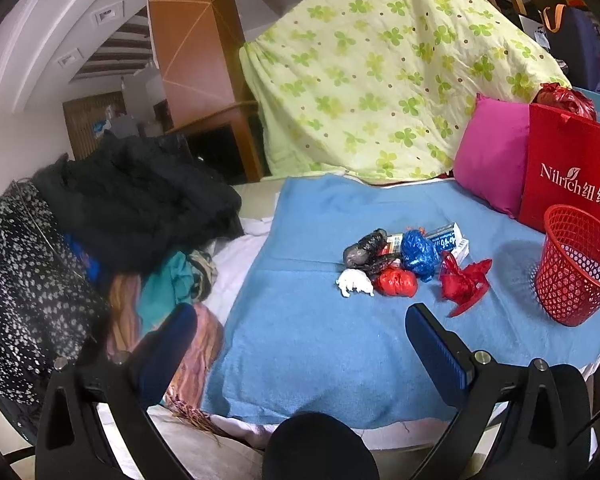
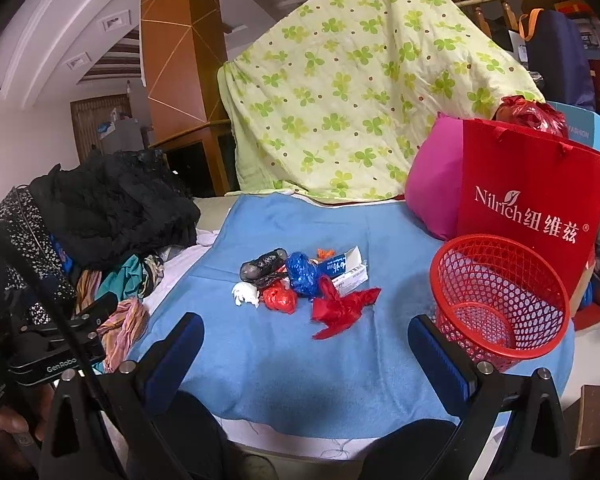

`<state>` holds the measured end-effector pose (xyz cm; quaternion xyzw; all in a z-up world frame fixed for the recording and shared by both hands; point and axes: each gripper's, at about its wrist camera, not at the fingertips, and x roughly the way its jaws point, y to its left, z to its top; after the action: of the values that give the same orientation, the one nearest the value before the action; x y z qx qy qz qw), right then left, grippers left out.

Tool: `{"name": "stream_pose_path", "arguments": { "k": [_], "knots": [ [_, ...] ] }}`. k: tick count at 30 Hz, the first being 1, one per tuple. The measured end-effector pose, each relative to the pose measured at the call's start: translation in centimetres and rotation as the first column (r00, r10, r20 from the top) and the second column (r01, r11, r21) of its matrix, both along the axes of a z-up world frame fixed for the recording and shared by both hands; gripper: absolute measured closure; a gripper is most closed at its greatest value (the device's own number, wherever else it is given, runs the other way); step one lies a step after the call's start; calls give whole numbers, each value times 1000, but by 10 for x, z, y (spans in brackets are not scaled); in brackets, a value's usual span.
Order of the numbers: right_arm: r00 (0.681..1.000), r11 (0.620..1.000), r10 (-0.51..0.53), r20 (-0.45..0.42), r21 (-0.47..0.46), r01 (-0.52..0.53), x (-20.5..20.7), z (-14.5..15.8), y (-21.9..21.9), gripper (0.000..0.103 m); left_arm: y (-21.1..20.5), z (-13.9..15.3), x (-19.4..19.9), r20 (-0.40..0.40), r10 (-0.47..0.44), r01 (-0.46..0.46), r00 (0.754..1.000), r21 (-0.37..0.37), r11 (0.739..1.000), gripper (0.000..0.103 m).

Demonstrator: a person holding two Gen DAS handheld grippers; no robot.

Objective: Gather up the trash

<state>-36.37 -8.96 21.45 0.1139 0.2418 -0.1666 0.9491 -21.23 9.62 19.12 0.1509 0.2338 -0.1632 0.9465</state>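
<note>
Hovering wide open and empty, both the left gripper (image 1: 300, 344) and right gripper (image 2: 304, 344) could snag the blue towel (image 2: 284, 360) beneath the trash pile (image 2: 300, 280), missing the red basket (image 2: 500, 300)

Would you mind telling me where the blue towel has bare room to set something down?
The near part of the towel is bare, bordered by the trash pile beyond, the basket on the right and the clothes heap on the left. A bare strip also runs between the pile and the green quilt. The right edge is crowded: basket, red bag, pink pillow.
</note>
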Motion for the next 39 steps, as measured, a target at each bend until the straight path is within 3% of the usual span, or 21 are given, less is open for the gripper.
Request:
{"name": "stream_pose_path", "arguments": {
  "k": [6,9,13,18,23,26,30,32,34,37,38,39],
  "knots": [
    [998,998,-2,-55,55,5,17,-21,-14,0,-2,-34,39,-130,-17,16,991,-9,1000,0],
    [996,990,-3,-86,141,15,38,-46,-28,0,-3,-53,65,-180,-11,11,984,-5,1000,0],
    [991,963,4,-135,267,33,83,-85,-50,0,-8,-71,105,-216,-32,32,976,-2,999,0],
    [984,945,-2,-179,321,60,139,-116,-71,0,-31,-86,169,-279,-88,86,956,-18,996,0],
    [975,901,-34,-220,415,126,191,-151,-107,0,-77,-101,233,-341,-183,180,922,-40,983,0],
    [973,876,-75,-219,451,169,212,-166,-131,1,-107,-114,273,-395,-244,229,886,-85,970,0],
    [967,830,-86,-241,518,204,235,-186,-160,21,-139,-133,308,-468,-292,264,834,-126,956,2],
    [960,805,-95,-263,547,229,237,-197,-174,22,-153,-143,316,-503,-322,296,802,-133,946,13],
    [959,780,-97,-267,578,240,240,-205,-184,28,-164,-156,323,-556,-335,316,760,-134,939,41],
    [947,783,-73,-314,570,249,249,-216,-186,37,-173,-173,325,-618,-332,324,713,-130,937,62],
    [945,793,-73,-320,556,250,251,-217,-185,44,-172,-174,323,-620,-341,325,706,-144,935,65],
    [949,801,-72,-306,549,238,252,-216,-183,62,-169,-172,318,-613,-352,326,707,-159,932,68]
  ]
}}
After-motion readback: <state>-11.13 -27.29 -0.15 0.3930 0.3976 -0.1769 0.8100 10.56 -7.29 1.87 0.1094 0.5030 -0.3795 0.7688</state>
